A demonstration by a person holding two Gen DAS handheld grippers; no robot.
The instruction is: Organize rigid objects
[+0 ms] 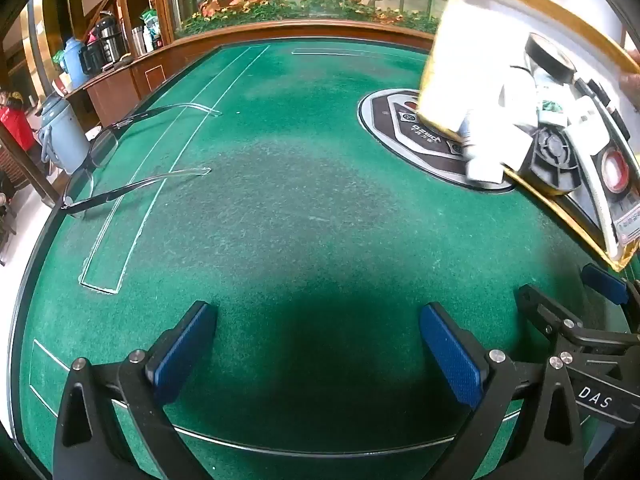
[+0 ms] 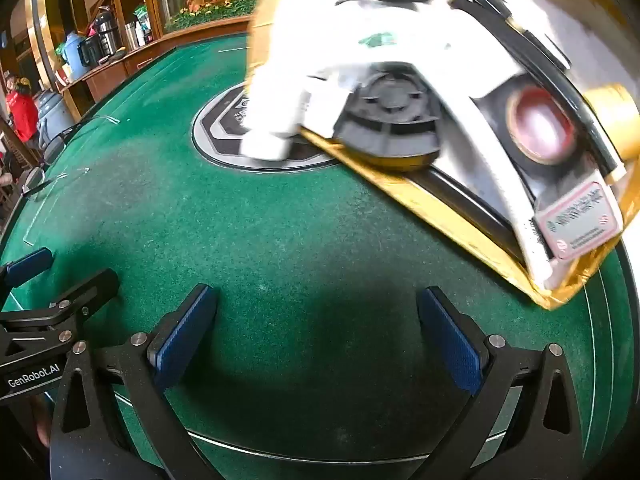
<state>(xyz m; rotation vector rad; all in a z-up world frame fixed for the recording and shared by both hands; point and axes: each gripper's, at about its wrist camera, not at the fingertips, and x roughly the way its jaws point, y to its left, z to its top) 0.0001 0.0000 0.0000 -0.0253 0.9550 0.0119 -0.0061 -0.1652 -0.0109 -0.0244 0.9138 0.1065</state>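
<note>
A gold-rimmed tray (image 1: 434,80) hangs tilted above the green felt table (image 1: 280,208) at the right, blurred by motion. Several objects slide in it: a black round fan part (image 1: 554,160), white blocks (image 1: 496,148), a black-capped item (image 1: 550,56), a red-centred disc (image 1: 614,170). The tray (image 2: 420,196) and the fan part (image 2: 388,124) also show in the right wrist view. A pair of glasses (image 1: 104,152) lies on the felt at the left. My left gripper (image 1: 318,344) and right gripper (image 2: 316,336) are both open and empty, low over the near table edge.
A round grey and black console (image 1: 404,128) sits in the table's centre, partly under the tray. A wooden counter (image 1: 112,76) with flasks and a blue jug stands at the back left. A person in red (image 2: 22,116) stands at the far left.
</note>
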